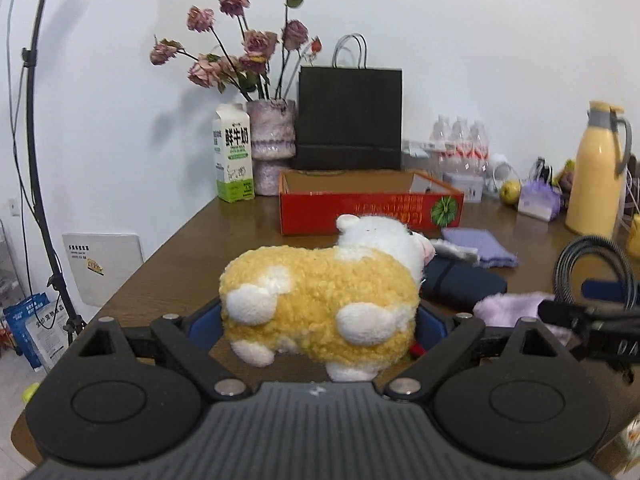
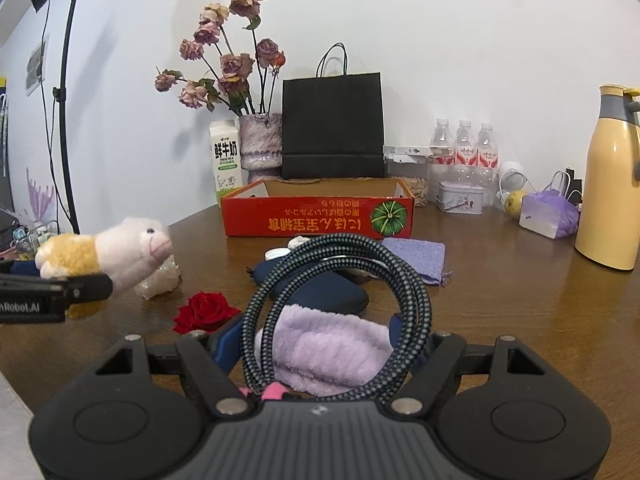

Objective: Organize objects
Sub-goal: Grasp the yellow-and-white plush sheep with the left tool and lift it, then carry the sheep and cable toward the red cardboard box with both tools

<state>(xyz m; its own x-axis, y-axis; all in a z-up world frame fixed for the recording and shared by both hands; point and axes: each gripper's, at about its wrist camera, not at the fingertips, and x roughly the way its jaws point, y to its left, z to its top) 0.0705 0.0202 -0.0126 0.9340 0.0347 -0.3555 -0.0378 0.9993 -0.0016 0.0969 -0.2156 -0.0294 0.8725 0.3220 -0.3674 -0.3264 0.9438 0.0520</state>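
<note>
My left gripper (image 1: 320, 320) is shut on a yellow and white plush sheep (image 1: 320, 300) and holds it above the brown table (image 1: 192, 248). The sheep also shows at the left of the right wrist view (image 2: 116, 256), between the left gripper's fingers (image 2: 86, 286). My right gripper (image 2: 320, 340) is shut on a coiled black braided cable (image 2: 344, 264), held upright above a lilac fluffy cloth (image 2: 328, 348); the cable also shows in the left wrist view (image 1: 592, 268). An open red cardboard box (image 2: 320, 216) lies ahead at the table's middle back.
On the table lie a dark blue pouch (image 2: 324, 288), a purple cloth (image 2: 420, 256), a red rose (image 2: 206, 308) and a pale crystal lump (image 2: 160, 280). Behind the box stand a milk carton (image 2: 226, 164), a flower vase (image 2: 260, 144), a black paper bag (image 2: 332, 124), water bottles (image 2: 464, 148) and a yellow thermos (image 2: 612, 184).
</note>
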